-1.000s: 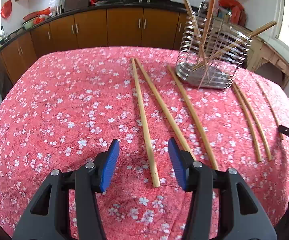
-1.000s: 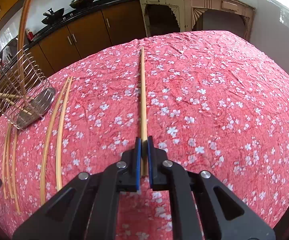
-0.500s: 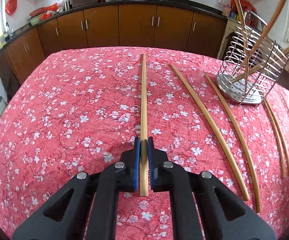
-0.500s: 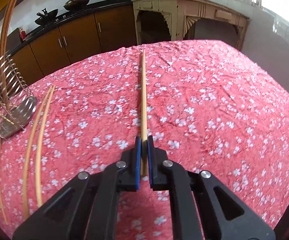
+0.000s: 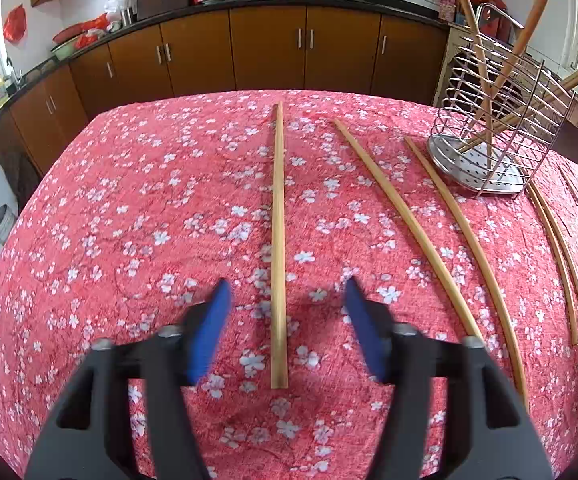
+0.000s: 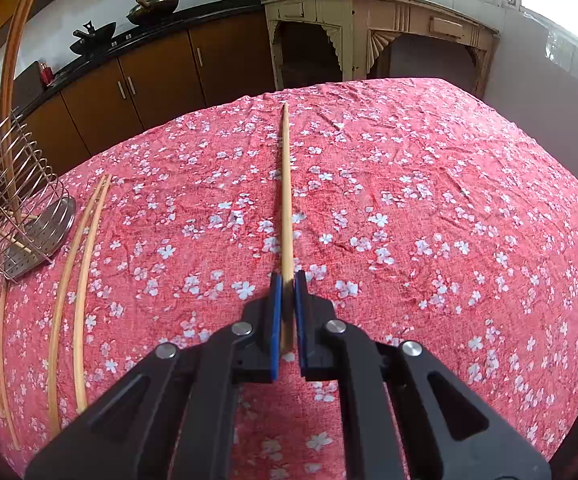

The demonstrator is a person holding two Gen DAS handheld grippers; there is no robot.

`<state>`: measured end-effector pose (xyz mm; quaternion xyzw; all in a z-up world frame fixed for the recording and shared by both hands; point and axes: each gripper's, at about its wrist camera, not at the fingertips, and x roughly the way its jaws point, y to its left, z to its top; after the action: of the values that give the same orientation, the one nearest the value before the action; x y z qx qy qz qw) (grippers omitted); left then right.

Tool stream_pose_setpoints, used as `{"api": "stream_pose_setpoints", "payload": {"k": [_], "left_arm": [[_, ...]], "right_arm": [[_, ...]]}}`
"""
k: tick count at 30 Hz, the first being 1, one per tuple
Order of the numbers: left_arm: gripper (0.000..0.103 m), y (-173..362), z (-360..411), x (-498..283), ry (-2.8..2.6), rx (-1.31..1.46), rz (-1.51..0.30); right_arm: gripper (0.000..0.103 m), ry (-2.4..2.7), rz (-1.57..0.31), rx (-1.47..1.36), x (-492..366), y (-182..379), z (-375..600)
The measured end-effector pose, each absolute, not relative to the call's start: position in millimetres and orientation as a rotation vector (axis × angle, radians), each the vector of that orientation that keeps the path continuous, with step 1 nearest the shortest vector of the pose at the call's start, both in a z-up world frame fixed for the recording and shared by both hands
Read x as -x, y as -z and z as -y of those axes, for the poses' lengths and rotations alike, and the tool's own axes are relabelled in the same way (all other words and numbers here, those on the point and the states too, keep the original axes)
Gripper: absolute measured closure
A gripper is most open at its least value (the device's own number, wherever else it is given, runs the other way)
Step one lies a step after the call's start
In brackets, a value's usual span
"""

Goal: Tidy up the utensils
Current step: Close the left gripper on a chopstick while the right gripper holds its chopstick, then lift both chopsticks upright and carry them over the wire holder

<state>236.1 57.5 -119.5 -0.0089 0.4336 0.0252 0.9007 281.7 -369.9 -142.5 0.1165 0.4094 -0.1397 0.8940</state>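
Chopstick (image 5: 278, 240) lying on red cloth (image 5: 129, 220), between apart fingers of left gripper (image 5: 285, 312), pointing 12 o'clock. Right gripper (image 6: 285, 312) clamping second chopstick (image 6: 286, 200). Rack (image 5: 497, 128) standing at 2 o'clock. Risk: thin stick rolling, slipping during closing.

Left tool (image 5: 287, 332) straddles the near end of a straight bamboo chopstick (image 5: 278, 240) lying on the cloth-covered surface (image 5: 129, 220), two more long bamboo chopsticks (image 5: 405, 220) to its right, wire-mesh steel utensil holder (image 5: 497, 136) far right holding upright chopsticks.
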Motion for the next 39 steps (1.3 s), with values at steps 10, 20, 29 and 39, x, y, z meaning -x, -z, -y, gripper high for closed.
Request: {"api": "stream_pose_setpoints", "payload": {"k": [10, 20, 29, 39], "left_arm": [[0.051, 120, -63, -228, -0.061, 0.048, -0.889], [0.074, 118, -58, -218, -0.069, -0.002, -0.891], [0.096, 114, -66, -208, -0.057, 0.026, -0.871], [0.096, 50, -76, -168, -0.071, 0.022, -0.592]], "right_arm": [[0.095, 0.289, -0.850, -0.239, -281, 143, 370], [0.095, 0.286, -0.852, -0.234, -277, 142, 369], [0.096, 0.268, -0.797, -0.226, -260, 133, 367], [0.096, 0.280, -0.479, -0.115, -213, 50, 356]]}}
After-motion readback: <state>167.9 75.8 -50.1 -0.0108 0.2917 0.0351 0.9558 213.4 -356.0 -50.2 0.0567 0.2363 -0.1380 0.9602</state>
